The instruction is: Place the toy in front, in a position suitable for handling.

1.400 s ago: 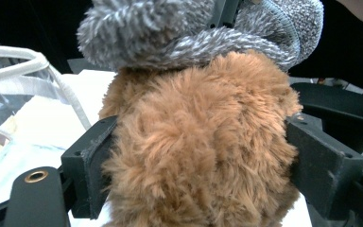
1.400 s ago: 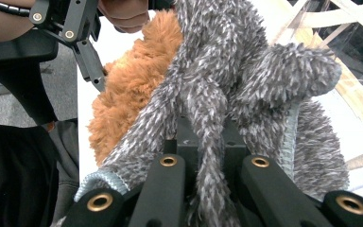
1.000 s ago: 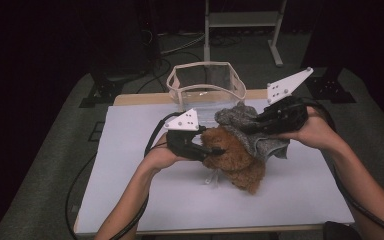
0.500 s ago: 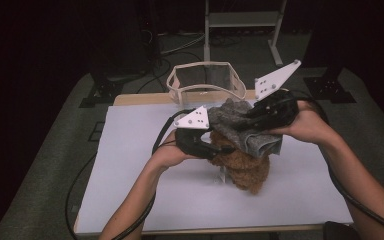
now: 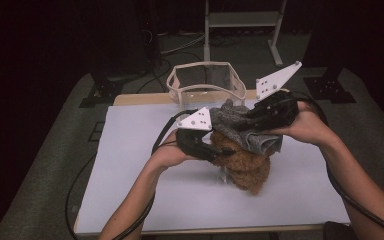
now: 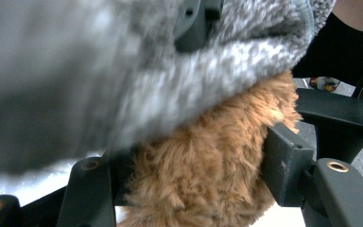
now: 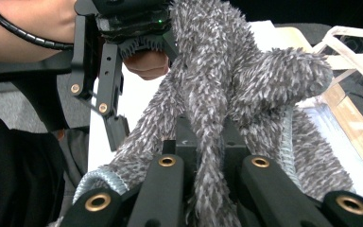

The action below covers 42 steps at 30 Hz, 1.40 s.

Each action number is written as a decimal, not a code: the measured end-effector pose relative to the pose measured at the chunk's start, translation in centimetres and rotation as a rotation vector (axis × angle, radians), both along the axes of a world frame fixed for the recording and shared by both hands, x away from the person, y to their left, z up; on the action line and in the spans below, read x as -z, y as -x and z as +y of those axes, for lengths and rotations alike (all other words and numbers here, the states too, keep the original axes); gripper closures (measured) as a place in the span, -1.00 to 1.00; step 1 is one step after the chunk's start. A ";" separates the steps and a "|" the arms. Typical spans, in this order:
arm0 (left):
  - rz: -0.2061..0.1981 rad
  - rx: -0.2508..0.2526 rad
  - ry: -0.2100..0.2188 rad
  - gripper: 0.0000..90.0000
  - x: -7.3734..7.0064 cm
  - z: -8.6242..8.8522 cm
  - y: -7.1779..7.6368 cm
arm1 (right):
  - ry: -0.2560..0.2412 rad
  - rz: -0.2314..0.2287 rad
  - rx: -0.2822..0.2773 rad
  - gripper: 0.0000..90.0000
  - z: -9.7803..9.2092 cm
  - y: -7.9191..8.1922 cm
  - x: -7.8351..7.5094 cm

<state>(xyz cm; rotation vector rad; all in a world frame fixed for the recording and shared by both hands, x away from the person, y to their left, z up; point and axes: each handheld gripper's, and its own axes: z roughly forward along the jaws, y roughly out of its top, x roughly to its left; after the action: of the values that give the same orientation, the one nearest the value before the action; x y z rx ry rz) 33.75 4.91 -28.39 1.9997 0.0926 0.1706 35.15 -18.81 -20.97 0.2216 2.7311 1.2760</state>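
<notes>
Brown plush toy sits mid-bench, right of centre. Grey fuzzy cloth draped over its top, at 12 o'clock. Left claw clamps the plush at 9 o'clock. Right claw pinches the cloth. Clear bin beyond, at the bench's far edge.

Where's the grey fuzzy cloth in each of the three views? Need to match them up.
High view: grey fuzzy cloth right of centre, draped over the brown plush toy, pinched by the right gripper.
Left gripper view: cloth across the top and left, above the brown plush clamped between the jaws.
Right gripper view: cloth in the centre, rising from the jaws.
Shared landmark: the left gripper beside the cloth.
</notes>
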 end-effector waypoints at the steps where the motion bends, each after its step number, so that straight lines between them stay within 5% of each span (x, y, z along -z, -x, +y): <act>1: 0.000 -0.003 -0.006 -0.10 0.0 0.3 0.0 | -0.006 0.000 0.005 0.83 -0.3 0.0 -0.1; 9: 0.027 -0.041 -0.028 -0.16 0.3 2.6 -0.1 | -0.056 0.002 0.057 0.82 -3.1 0.3 0.3; 15: 0.013 -0.060 -0.103 -0.44 0.1 4.5 0.7 | -0.080 0.027 0.015 0.83 -0.8 -0.2 2.1; 20: 0.003 -0.071 -0.088 -0.47 0.3 6.4 1.8 | -0.055 0.041 -0.035 0.83 2.3 -0.6 3.2; 23: -0.005 -0.080 -0.144 -0.32 1.7 7.1 2.1 | 0.025 0.045 -0.053 0.82 4.4 -0.6 5.0; 24: 0.033 -0.087 -0.165 -0.26 3.4 7.5 1.9 | 0.079 0.065 -0.070 0.82 5.6 -0.8 6.9; 26: 0.046 -0.094 -0.179 -0.21 4.2 7.8 1.8 | 0.104 0.079 -0.072 0.82 6.1 -0.8 7.9; 30: 0.076 -0.124 -0.272 -0.16 7.1 8.3 1.5 | 0.134 0.121 -0.086 0.82 6.8 -0.8 11.0; 32: 0.097 -0.125 -0.244 -0.17 7.6 8.7 1.5 | 0.121 0.125 -0.086 0.82 6.6 -0.7 11.8; 38: 0.001 -0.114 -0.242 -0.14 5.7 9.4 3.1 | 0.080 0.127 -0.056 0.82 5.1 -0.8 12.5; 42: -0.019 -0.095 -0.257 -0.07 5.2 9.6 4.0 | 0.066 0.118 -0.028 0.82 4.7 -1.2 12.7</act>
<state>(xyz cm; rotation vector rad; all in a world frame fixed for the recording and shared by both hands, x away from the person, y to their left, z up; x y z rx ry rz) 29.78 14.46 -33.63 2.2504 0.1602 0.2741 36.38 -14.10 -33.71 0.2611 2.8798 1.2135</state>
